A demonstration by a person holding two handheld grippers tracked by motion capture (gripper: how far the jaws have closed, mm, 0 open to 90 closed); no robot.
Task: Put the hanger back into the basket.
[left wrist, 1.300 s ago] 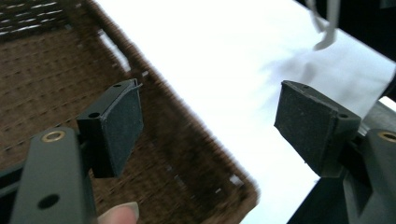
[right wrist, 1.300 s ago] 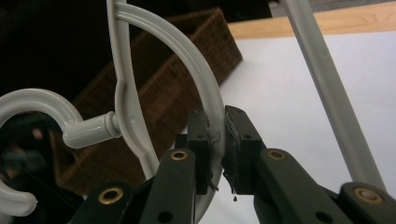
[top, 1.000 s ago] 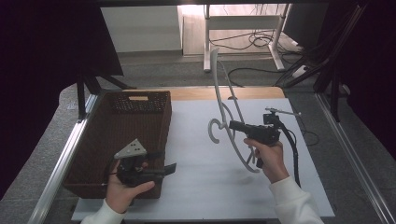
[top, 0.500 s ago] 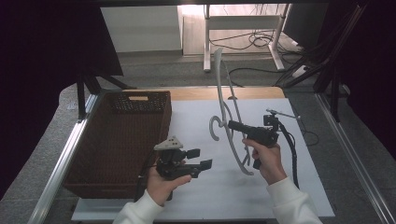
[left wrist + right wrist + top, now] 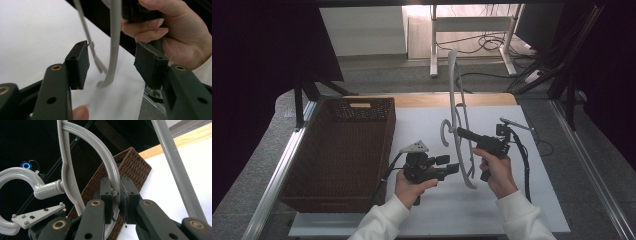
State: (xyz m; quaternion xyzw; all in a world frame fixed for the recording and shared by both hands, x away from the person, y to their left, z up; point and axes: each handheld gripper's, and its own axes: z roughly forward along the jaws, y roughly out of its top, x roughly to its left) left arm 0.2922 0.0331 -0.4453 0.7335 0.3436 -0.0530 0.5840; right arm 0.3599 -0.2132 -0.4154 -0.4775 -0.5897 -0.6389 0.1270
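Left tool (image 5: 451,165) level, jaws just closing yet apart; right tool (image 5: 460,132) clamped shut.

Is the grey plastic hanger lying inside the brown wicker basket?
No: the grey plastic hanger stands upright over the white table mat, clamped in the right gripper, beside the brown wicker basket.

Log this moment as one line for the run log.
right gripper: shut on hanger | left gripper: open, closing around hanger's lower end | basket: left
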